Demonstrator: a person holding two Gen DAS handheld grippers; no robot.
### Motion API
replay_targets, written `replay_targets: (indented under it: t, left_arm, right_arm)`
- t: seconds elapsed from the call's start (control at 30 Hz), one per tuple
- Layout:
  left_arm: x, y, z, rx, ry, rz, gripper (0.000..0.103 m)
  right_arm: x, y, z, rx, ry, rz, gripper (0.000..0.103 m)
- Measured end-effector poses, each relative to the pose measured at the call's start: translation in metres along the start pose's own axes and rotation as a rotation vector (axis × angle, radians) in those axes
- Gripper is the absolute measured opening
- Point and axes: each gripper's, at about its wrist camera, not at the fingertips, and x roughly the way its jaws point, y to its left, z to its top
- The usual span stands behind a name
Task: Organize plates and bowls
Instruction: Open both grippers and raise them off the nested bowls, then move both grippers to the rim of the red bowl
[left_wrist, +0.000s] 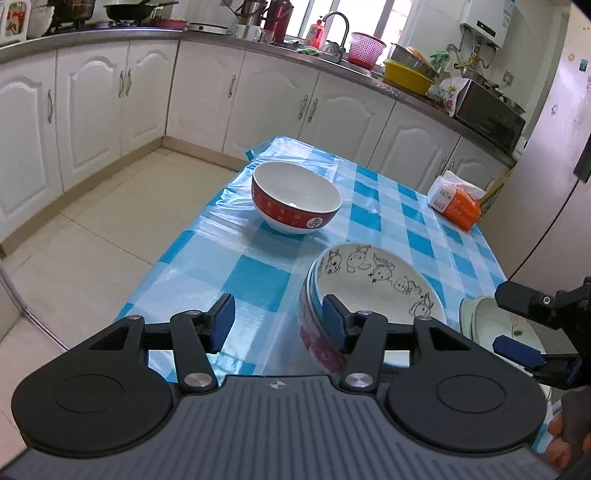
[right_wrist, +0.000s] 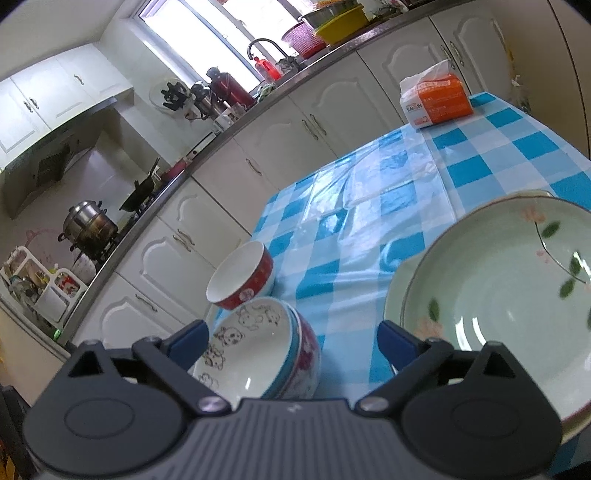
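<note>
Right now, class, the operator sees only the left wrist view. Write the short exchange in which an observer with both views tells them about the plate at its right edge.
Operator: What does that plate look like?
Observer: The green plate is empty, painted with pink flowers and green leaves.
Operator: Is the right gripper holding it?
Observer: No. The right gripper has its jaws wide open, and the plate lies outside them, beside the right-hand finger.
</note>
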Motion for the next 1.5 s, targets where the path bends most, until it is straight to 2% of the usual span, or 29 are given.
replay_targets:
  t: [0.2,0.27,0.33,0.57,0.83,1.23,1.5]
  left_arm:
    - [-0.012,-0.001,-0.009,0.055,-0.034,0.048,0.085]
    - [-0.016,-0.002,-0.011,0.069,-0.049,0.063,0.096]
    - [-0.022,-0.004,-0.013,0.093,-0.069,0.084,0.100]
    - [-0.032,-0.005,-0.014,0.150,-0.119,0.152,0.103]
    - [-0.018,-0.002,0.002,0.124,-0.165,0.178,0.103]
    - [0.019,0.002,0.040,0.080,-0.295,0.204,0.103]
    - [0.052,0.018,0.061,0.015,-0.315,0.205,0.103]
  right_arm:
    - [-0.009,0.005,-0.009,-0.045,0.009,-0.019,0.099]
    - [-0.013,0.006,-0.012,-0.060,0.003,-0.026,0.099]
    - [-0.017,0.007,-0.013,-0.071,0.001,-0.029,0.102]
    - [-0.030,0.013,-0.013,-0.110,-0.020,-0.033,0.102]
    - [-0.031,0.019,-0.008,-0.176,-0.032,-0.064,0.102]
    - [-0.003,0.022,0.009,-0.216,0.023,-0.099,0.102]
    - [0.028,0.044,0.034,-0.292,0.068,-0.075,0.102]
